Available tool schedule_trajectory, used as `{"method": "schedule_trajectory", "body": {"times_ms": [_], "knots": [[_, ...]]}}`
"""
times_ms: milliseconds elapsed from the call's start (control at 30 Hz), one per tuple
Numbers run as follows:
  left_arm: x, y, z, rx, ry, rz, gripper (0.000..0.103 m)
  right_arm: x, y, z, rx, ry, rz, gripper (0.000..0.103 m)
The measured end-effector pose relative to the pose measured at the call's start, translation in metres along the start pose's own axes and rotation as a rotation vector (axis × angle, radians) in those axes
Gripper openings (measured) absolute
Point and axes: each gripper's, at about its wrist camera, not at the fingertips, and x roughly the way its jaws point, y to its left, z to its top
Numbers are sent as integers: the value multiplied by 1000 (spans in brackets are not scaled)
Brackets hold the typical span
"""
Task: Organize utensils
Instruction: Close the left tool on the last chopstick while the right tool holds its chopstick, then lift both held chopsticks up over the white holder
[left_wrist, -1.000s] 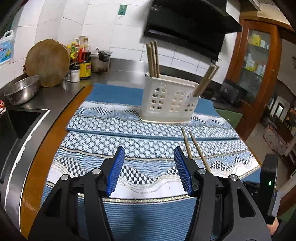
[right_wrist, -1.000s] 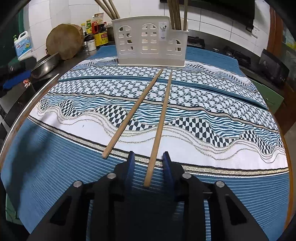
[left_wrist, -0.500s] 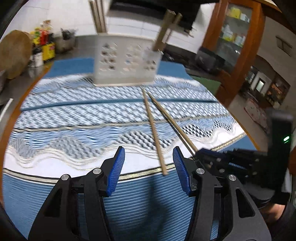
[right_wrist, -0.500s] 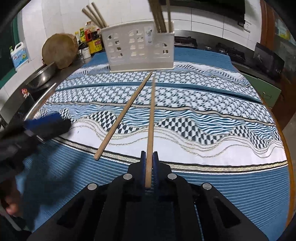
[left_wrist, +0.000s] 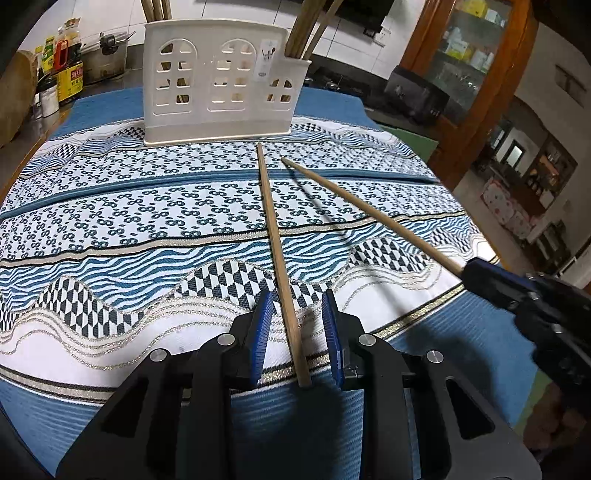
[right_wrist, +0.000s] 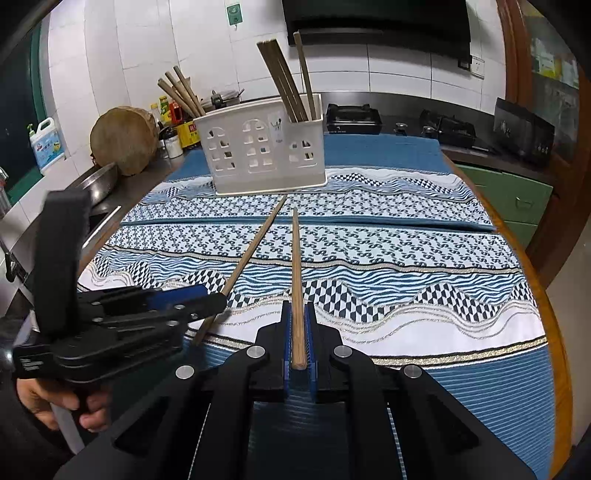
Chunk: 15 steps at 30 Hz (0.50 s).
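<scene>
A white slotted utensil holder (left_wrist: 218, 85) (right_wrist: 258, 155) stands at the far side of the patterned cloth, with several chopsticks upright in it. My right gripper (right_wrist: 298, 308) (left_wrist: 480, 277) is shut on the near end of one wooden chopstick (right_wrist: 295, 258) (left_wrist: 369, 218). That chopstick is raised off the cloth and casts a shadow. The other chopstick (left_wrist: 277, 240) (right_wrist: 251, 254) lies flat on the cloth. Its near end is between the blue pads of my left gripper (left_wrist: 296, 299) (right_wrist: 212, 297). The left jaws are closing, with gaps still on both sides of the stick.
The blue and white cloth (left_wrist: 110, 229) covers the counter. Left of it are a sink, a steel bowl (right_wrist: 98, 182), a round wooden board (right_wrist: 125, 140) and bottles (left_wrist: 68, 74). A gas hob (right_wrist: 352, 118) sits behind the holder. The counter edge (right_wrist: 535, 280) runs along the right.
My right gripper closed on the right-hand chopstick and lifted it off the cloth. My left gripper swung over and down to the other chopstick, and its jaws narrowed around it.
</scene>
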Motion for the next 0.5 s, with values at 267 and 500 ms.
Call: {"method": "schedule_trajectory", "body": {"times_ms": [267, 500], "knots": [[14, -11, 4, 52, 5, 101, 11, -2, -4, 0, 5, -6, 5, 7], [10, -11, 7, 47, -8, 125, 6, -5, -3, 1, 0, -11, 4, 7]]}}
